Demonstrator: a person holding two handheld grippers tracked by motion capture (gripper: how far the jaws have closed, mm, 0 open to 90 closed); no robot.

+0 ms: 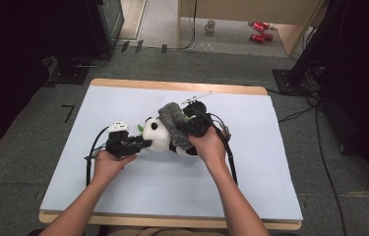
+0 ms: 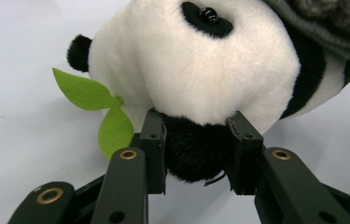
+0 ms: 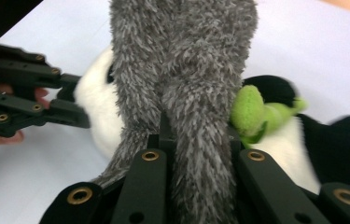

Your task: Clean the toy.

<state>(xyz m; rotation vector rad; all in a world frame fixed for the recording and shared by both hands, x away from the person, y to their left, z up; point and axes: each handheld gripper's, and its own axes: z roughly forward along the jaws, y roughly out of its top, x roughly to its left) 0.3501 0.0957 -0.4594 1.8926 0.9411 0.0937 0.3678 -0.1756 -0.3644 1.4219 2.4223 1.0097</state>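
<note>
A black-and-white panda plush (image 1: pixel 158 135) lies on its side mid-table, its white head (image 2: pixel 196 70) toward my left hand. A grey fuzzy cloth (image 1: pixel 173 119) is draped across its body. My left gripper (image 1: pixel 141 143) is shut on the panda's black ear (image 2: pixel 196 156), both pads pressing into the fur just beyond a green felt leaf (image 2: pixel 95 100). My right gripper (image 1: pixel 192 124) comes from the other side and is shut on a fold of the grey cloth (image 3: pixel 186 70), which rises up between its jaws. A green plush sprig (image 3: pixel 255 114) sits beside the panda's white belly (image 3: pixel 294 149).
The table carries a pale blue mat (image 1: pixel 123 187) with a wooden rim (image 1: pixel 172 86). In the right gripper view the left gripper (image 3: pixel 77 100) reaches in from the left. On the floor beyond stand a mug (image 1: pixel 210 25) and red cans (image 1: pixel 260 30); black stands flank the table.
</note>
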